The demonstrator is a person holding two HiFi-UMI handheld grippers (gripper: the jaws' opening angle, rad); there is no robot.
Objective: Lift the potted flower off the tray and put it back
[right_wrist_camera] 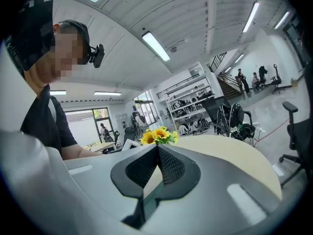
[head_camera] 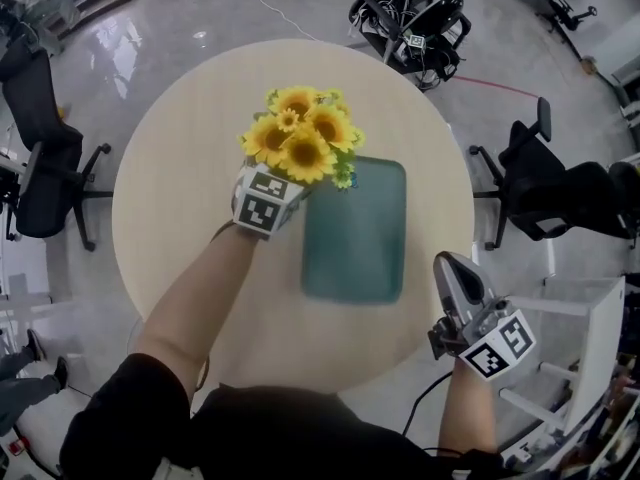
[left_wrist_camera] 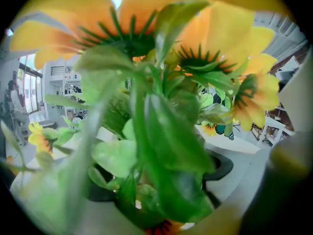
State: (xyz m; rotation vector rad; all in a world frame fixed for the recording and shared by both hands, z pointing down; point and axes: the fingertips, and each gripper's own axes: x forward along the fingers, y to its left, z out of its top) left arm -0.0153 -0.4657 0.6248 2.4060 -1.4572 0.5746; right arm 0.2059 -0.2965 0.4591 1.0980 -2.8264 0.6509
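Observation:
The potted flower (head_camera: 300, 136), a bunch of yellow sunflowers with green leaves, hangs over the round table's left half, just off the far left corner of the green tray (head_camera: 360, 238). My left gripper (head_camera: 288, 186) reaches in under the blooms from the near left, its jaws wide and shut on the pot, which the flowers hide. In the left gripper view the leaves and blooms (left_wrist_camera: 166, 146) fill the frame between the jaws. My right gripper (head_camera: 452, 266) hovers at the table's near right edge, shut and empty; the right gripper view shows its pads (right_wrist_camera: 168, 168) meeting, with the flower (right_wrist_camera: 157, 135) far beyond.
The round beige table (head_camera: 180, 198) carries only the tray. Black office chairs stand at the left (head_camera: 45, 168) and right (head_camera: 560, 193), and a white shelf frame (head_camera: 590, 338) is close by on the near right. A cart with cables (head_camera: 415, 23) stands beyond the table.

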